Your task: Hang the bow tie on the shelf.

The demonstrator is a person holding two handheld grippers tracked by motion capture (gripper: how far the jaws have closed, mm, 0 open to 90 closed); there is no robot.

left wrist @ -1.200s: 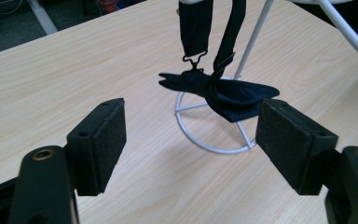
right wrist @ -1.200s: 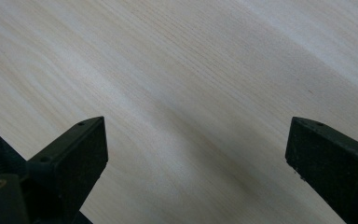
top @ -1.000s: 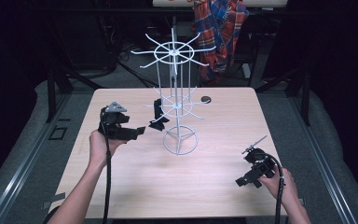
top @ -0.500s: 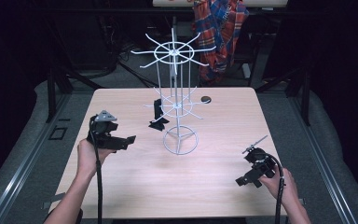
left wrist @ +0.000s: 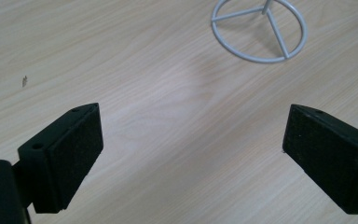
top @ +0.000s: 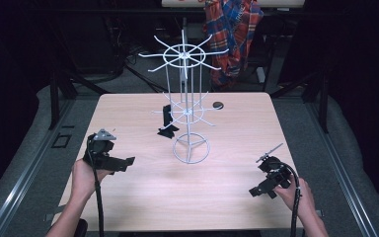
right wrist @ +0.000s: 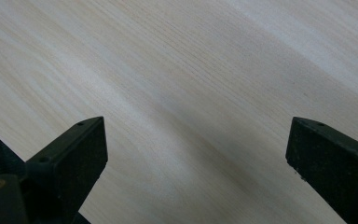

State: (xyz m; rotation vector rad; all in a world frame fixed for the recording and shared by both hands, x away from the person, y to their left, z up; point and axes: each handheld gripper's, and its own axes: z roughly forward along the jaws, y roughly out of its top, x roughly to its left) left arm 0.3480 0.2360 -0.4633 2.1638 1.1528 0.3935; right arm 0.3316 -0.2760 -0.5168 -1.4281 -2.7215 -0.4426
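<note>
A white wire rack [top: 187, 106] stands on the light wooden table [top: 128, 192], its ring base [left wrist: 258, 29] near the middle of the tabletop. A black object [top: 167, 121] hangs from the rack's lower tier on its left side. A small dark disc [top: 218, 104] lies just right of the rack. The left gripper [top: 121, 162] sits left of the rack, jaws spread wide over bare wood. The right gripper [top: 262, 190] sits well right of the rack and nearer the person, jaws likewise spread and empty.
</note>
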